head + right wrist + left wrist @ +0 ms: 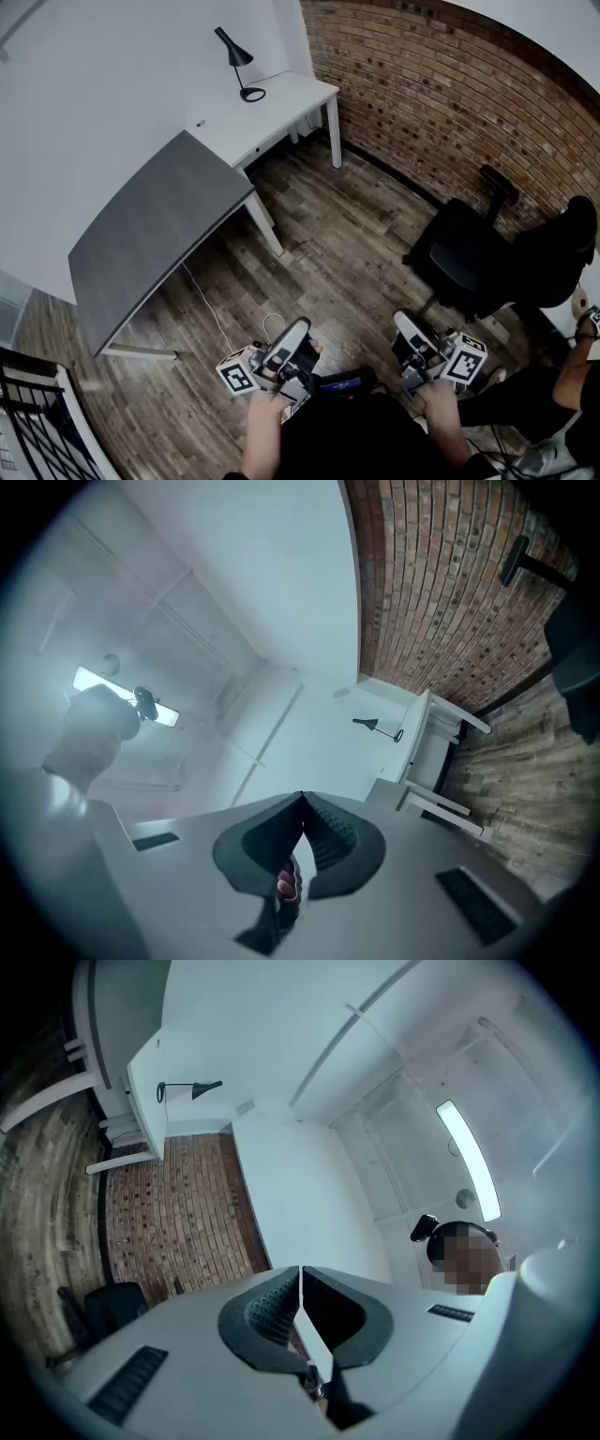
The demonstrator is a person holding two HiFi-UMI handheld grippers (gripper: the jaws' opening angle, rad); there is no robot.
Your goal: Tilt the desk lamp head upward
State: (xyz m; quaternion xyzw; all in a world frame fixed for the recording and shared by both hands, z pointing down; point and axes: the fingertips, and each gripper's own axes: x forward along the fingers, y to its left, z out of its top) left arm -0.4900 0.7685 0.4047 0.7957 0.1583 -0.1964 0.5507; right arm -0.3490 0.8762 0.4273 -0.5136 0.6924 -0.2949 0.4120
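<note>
Matt black lamp (233,51); rough brick wall (441,103); wood-plank floor (328,253).

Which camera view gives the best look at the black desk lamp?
The head view: the desk lamp stands whole on the white desk, cone head and round base distinct. Both gripper views show it only as a tiny, distant silhouette.
</note>
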